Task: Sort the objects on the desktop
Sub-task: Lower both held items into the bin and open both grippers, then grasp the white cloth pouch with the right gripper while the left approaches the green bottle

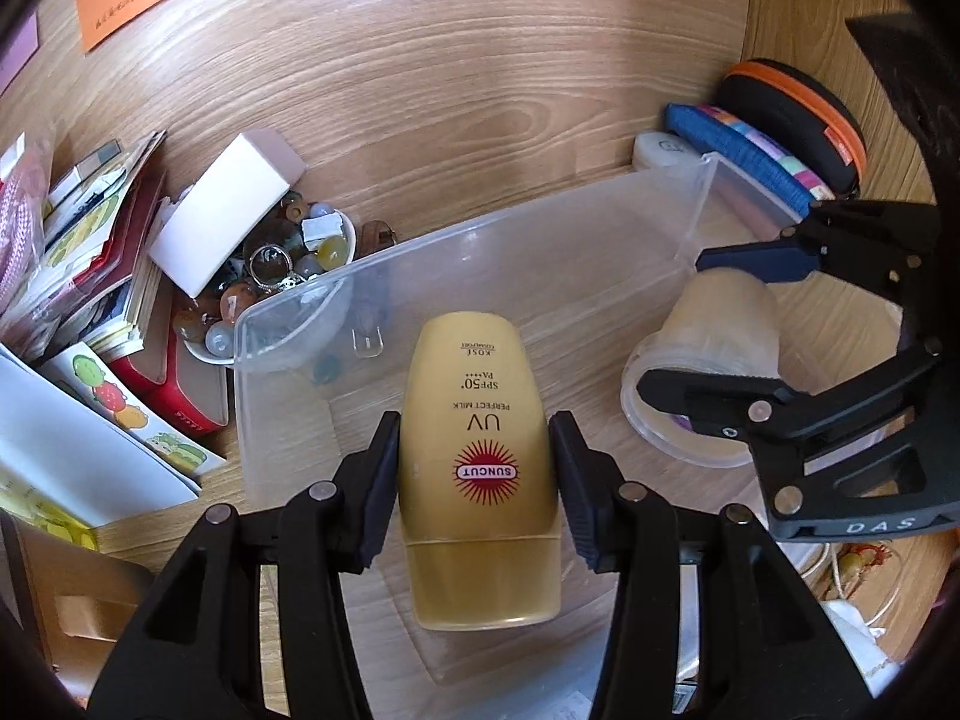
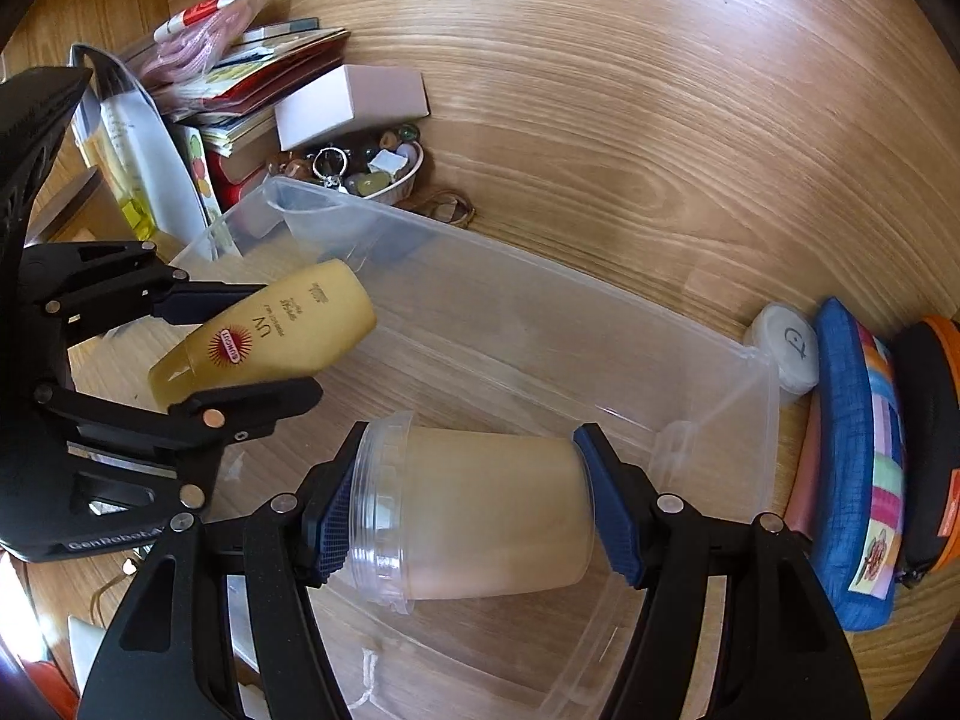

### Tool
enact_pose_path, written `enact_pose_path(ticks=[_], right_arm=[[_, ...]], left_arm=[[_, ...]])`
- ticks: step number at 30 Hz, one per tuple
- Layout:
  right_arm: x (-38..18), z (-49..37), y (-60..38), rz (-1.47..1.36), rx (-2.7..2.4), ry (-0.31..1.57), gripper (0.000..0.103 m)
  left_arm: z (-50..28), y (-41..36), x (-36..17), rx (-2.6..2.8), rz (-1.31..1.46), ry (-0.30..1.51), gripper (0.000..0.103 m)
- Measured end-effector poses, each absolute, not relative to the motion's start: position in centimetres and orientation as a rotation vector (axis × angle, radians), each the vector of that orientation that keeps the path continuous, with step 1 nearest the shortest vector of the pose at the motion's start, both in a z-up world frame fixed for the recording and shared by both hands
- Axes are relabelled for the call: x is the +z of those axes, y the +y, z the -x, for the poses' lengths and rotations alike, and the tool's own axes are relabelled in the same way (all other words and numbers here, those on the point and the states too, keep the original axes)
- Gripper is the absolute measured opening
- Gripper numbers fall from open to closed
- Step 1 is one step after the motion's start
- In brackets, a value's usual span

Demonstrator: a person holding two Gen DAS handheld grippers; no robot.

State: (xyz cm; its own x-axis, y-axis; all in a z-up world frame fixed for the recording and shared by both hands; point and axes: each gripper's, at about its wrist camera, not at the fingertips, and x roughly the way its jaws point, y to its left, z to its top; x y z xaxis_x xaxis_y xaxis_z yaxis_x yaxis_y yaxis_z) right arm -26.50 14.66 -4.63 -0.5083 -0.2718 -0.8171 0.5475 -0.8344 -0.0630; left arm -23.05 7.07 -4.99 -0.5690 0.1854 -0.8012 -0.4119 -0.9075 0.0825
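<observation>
While both grippers hover over the clear bin (image 1: 600, 276), left gripper (image 1: 474, 480) clamps sunscreen bottle (image 1: 477, 438), right gripper (image 2: 468, 510) clamps frosted jar (image 2: 480, 510) end-to-end; the smooth jar may slip or the two collide.

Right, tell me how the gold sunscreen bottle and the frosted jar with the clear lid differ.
The gold sunscreen bottle is opaque with a red sunburst logo and printed text; the frosted jar with the clear lid is translucent and shows no print. The bottle is slim and flattish, the jar wide and round. The left gripper clamps the bottle's sides; the right gripper clamps the jar end to end. Both are held over the clear plastic bin.
</observation>
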Motion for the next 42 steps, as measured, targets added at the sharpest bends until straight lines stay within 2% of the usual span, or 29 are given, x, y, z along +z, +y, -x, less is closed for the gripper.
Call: enact_pose_path(ticks=[5, 20, 24, 28, 32, 42], right_arm=[[-4.8, 26.4, 14.2, -1.185, -2.349, 0.523, 0.064], [-2.3, 24.3, 15.7, -1.119, -2.396, 0.533, 0.068], [-0.6, 23.2, 16.8, -1.073, -2.434, 0.481, 0.073], [0.9, 21.8, 17.6, -1.035, -2.466, 0.44, 0.074], [2.2, 19.7, 18.4, -0.993, -2.5, 0.402, 0.077], [4.1, 14.4, 20.9, -0.914, -2.548, 0.26, 0.081]], left_arm=[[23.6, 6.9, -5.1, 2.483, 1.243, 0.387, 0.046], [22.1, 6.2, -3.6, 2.513, 1.203, 0.42, 0.047], [20.9, 5.7, -2.3, 2.543, 1.158, 0.423, 0.056], [19.6, 4.8, -0.9, 2.568, 1.113, 0.416, 0.059], [18.1, 4.1, 0.4, 2.6, 1.075, 0.395, 0.068], [13.1, 2.1, 2.5, 2.66, 1.007, 0.319, 0.077]])
